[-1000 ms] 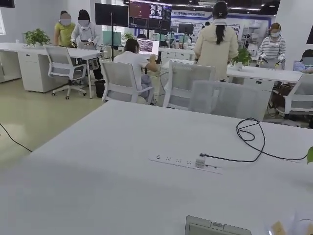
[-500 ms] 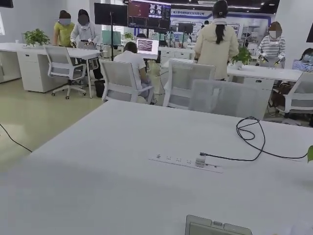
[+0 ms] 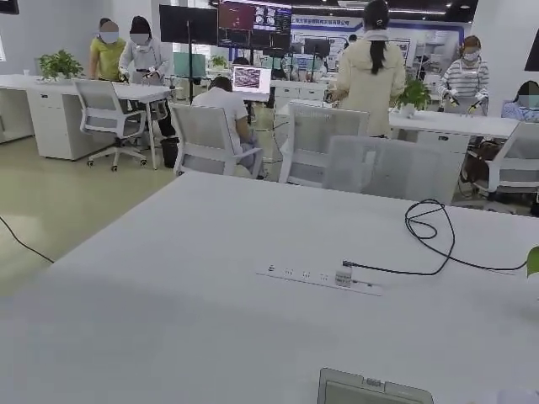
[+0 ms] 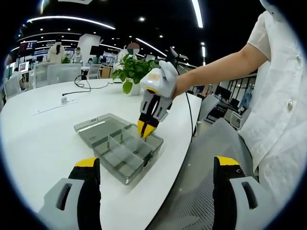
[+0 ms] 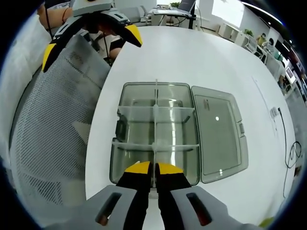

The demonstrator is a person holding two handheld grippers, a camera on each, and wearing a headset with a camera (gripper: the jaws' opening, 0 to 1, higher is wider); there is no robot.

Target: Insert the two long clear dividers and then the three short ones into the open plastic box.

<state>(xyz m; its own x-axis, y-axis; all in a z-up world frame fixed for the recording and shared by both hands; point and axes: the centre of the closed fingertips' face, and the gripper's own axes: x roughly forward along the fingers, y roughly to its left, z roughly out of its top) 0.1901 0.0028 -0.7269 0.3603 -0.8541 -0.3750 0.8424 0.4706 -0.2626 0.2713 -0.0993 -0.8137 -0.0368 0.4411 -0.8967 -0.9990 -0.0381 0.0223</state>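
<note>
Last short divider (image 5: 154,153), it seems — right tongs (image 5: 154,168) clenched on it inside the box (image 5: 114,163), left tongs (image 4: 156,162) released. Next — press home, let go.

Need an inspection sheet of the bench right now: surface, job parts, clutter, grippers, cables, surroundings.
Surface: white table, no marks seen.
Job's things: open plastic box near the table's edge, lid lying flat beside it; clear dividers stand inside as a grid.
Clutter: potted plant on the table.
Grippers: right gripper jaws closed, apparently on the near end of the middle divider; left gripper jaws wide apart, holding nothing, above a mesh chair back.
Cables: power strip with one plug in it; black cable loops away from it.
Surroundings: office with people at other desks and white chairs.
</note>
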